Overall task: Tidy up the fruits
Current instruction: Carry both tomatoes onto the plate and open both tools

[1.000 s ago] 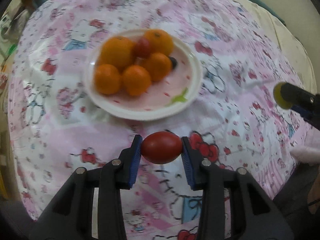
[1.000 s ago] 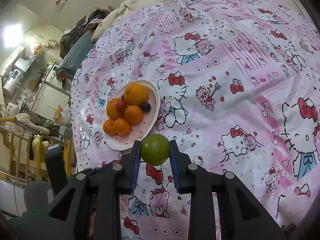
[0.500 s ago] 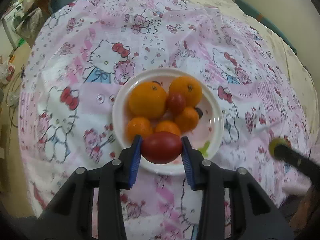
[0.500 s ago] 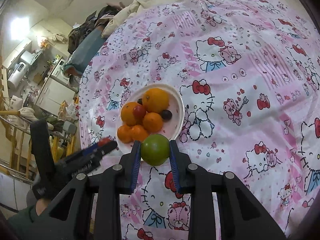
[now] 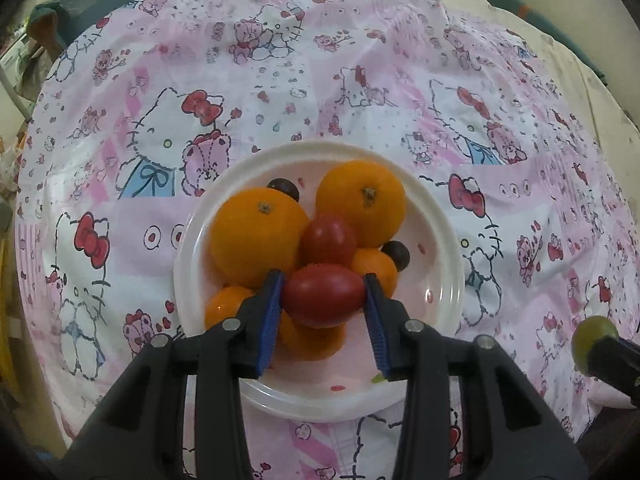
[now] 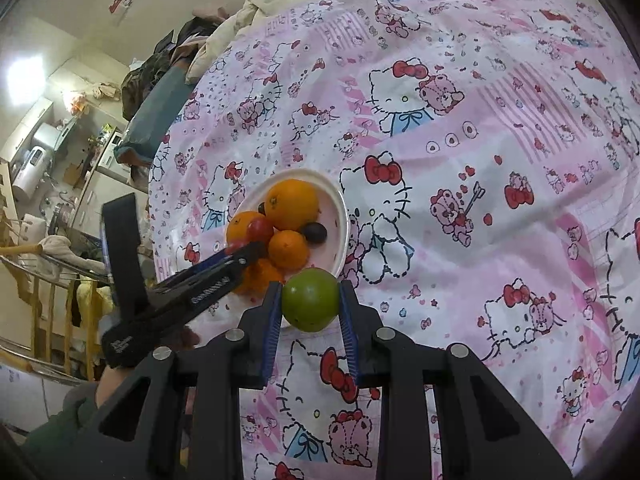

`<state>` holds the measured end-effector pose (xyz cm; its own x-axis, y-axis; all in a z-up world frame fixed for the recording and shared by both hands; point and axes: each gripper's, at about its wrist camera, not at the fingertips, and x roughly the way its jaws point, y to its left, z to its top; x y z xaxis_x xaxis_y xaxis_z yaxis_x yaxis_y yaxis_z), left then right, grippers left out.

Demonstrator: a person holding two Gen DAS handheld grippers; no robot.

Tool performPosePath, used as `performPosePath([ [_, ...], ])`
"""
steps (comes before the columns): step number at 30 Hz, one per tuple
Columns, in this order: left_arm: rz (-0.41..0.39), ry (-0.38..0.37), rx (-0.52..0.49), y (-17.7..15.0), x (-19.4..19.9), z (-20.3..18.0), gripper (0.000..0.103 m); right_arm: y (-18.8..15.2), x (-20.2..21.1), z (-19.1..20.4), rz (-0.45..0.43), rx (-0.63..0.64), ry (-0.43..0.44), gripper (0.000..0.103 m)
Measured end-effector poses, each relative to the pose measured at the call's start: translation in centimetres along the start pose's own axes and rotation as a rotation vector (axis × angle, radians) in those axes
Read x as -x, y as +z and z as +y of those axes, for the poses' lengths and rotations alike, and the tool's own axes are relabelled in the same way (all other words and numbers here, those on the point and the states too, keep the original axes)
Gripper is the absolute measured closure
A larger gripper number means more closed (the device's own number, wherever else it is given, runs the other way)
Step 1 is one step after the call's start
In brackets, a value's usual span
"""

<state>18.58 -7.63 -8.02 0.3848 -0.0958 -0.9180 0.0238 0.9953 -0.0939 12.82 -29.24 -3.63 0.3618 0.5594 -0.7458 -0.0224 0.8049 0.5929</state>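
A white plate (image 5: 436, 216) on the pink cartoon-print bedsheet holds several oranges (image 5: 256, 236), a red tomato (image 5: 329, 240) and two dark grapes (image 5: 396, 255). My left gripper (image 5: 324, 296) is shut on a second red tomato (image 5: 323, 295) and holds it just over the fruit pile on the plate. My right gripper (image 6: 310, 306) is shut on a green fruit (image 6: 311, 299), above the sheet beside the plate's (image 6: 340, 216) near rim. The green fruit also shows at the right edge of the left wrist view (image 5: 592, 338). The left gripper shows in the right wrist view (image 6: 236, 254) over the plate.
The bedsheet (image 6: 480, 160) covers a soft, wrinkled bed. A cream blanket and clothes (image 6: 224, 40) lie at the far end. Left of the bed are a railing, shelves and room clutter (image 6: 48, 200).
My left gripper moved forward with the tomato, from before the plate to over the fruit pile. My right gripper with the green fruit moved closer to the plate's rim.
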Motion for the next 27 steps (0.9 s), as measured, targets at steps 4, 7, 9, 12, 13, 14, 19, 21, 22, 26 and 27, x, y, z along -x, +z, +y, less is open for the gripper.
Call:
performPosePath([
  [4,-0.04,0.029,0.011,-0.4,0.8,0.5,0.031,0.1,0.0,0.3,0.001,0.008,0.006,0.074],
  [7,-0.031,0.018,0.014,-0.5,1.2,1.1,0.031,0.0,0.0,0.5,0.0,0.013,0.005,0.074],
  [9,-0.025,0.027,0.008,-0.9,2.1,1.7,0.031,0.0,-0.1,0.5,0.001,0.017,0.0,0.074],
  [12,-0.026,0.066,0.016,-1.9,3.9,3.0,0.031,0.1,-0.8,0.5,0.013,0.025,-0.021,0.074],
  [13,-0.031,0.079,0.027,-2.3,4.5,3.4,0.031,0.2,-1.2,0.6,0.022,0.031,-0.024,0.074],
  [14,-0.036,0.089,0.042,-2.6,5.2,4.0,0.031,0.3,-1.7,0.9,0.034,0.046,-0.028,0.074],
  [19,-0.064,0.125,0.099,-3.4,7.7,6.3,0.031,0.5,-4.8,2.7,0.082,0.12,-0.031,0.074],
  [21,-0.057,0.11,0.145,-3.8,7.9,7.3,0.031,0.4,-6.4,3.5,0.105,0.161,-0.04,0.074],
  [22,-0.055,0.105,0.162,-4.1,7.9,7.8,0.031,0.4,-6.9,3.8,0.112,0.177,-0.046,0.074],
  [26,-0.037,0.103,0.174,-4.5,7.3,8.3,0.031,0.2,-9.0,4.4,0.141,0.228,-0.078,0.074],
  [27,-0.035,0.103,0.166,-4.6,7.2,8.2,0.031,0.3,-9.0,4.4,0.137,0.222,-0.077,0.074],
])
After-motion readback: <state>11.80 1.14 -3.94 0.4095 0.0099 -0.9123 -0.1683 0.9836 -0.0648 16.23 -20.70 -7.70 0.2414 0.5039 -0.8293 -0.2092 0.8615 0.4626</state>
